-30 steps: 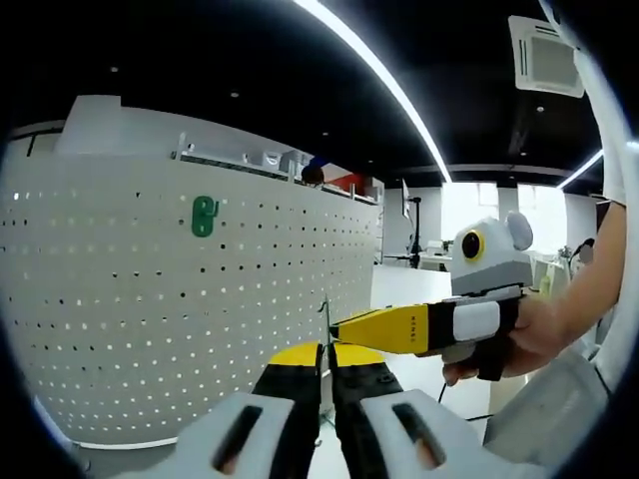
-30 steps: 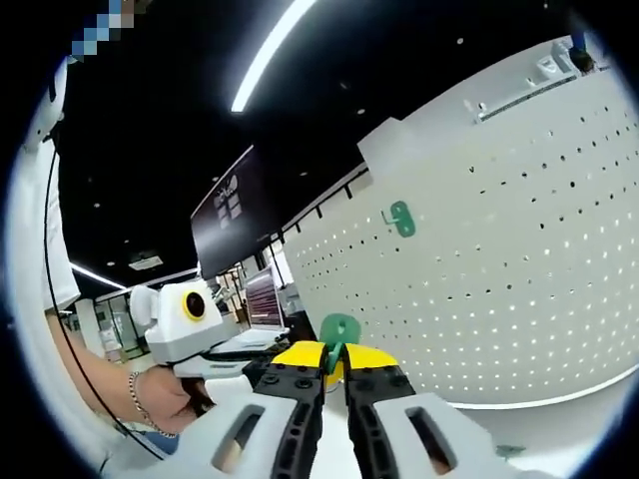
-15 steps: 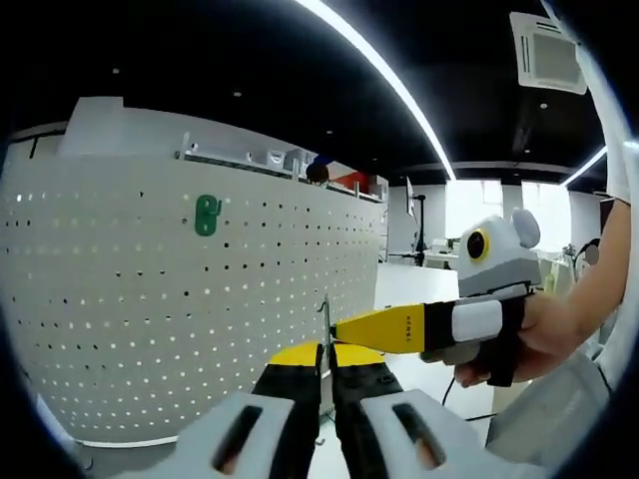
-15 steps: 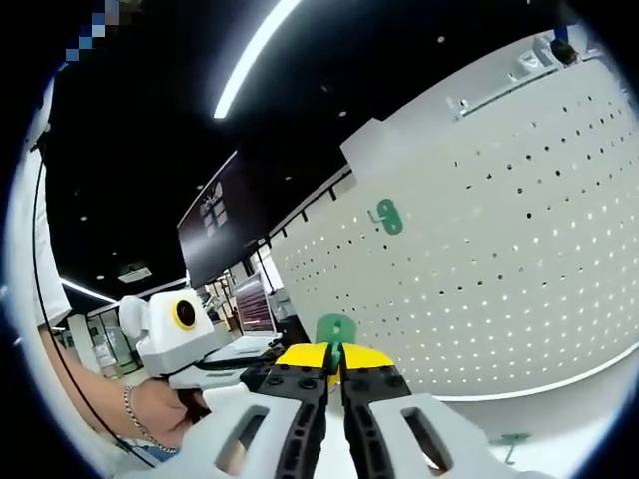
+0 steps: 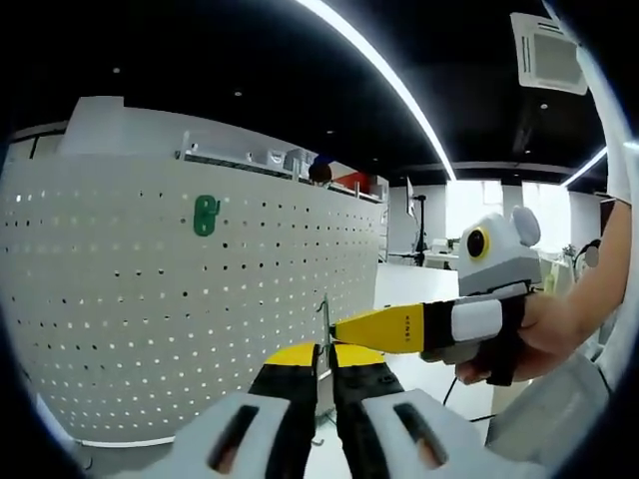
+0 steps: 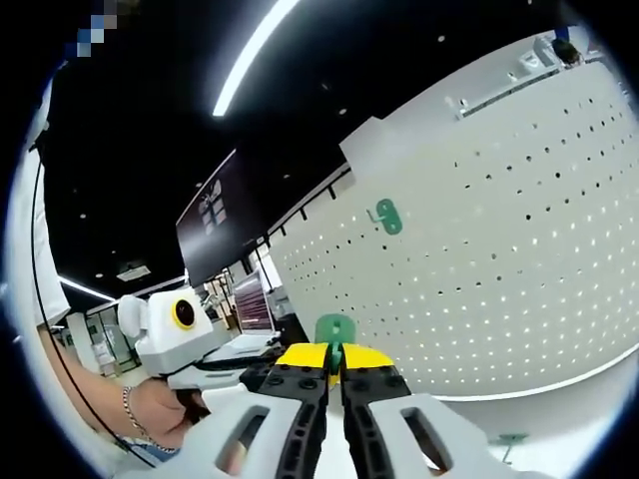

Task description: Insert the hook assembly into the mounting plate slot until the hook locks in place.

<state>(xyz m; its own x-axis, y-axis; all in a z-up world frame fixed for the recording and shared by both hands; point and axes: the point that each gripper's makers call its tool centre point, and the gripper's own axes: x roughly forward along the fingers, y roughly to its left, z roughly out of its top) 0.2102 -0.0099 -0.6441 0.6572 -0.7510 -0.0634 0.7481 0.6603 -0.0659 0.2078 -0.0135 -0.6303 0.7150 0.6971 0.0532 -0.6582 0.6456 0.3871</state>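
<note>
Right gripper (image 6: 335,361): jaws pinching green mounting plate (image 6: 335,331), held well short of the pegboard (image 6: 519,239). Left gripper (image 5: 324,357): jaws pressed on thin wire hook (image 5: 324,321), just beside the plate. Likely both light, stiff; hook slippery, so grip its shank.

The right gripper (image 6: 334,371) fingers (image 6: 364,374) hide most of the green piece (image 6: 334,328)

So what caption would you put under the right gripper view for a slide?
Right tool, shut on a green hook piece, faces a white pegboard with another green piece mounted.
</note>
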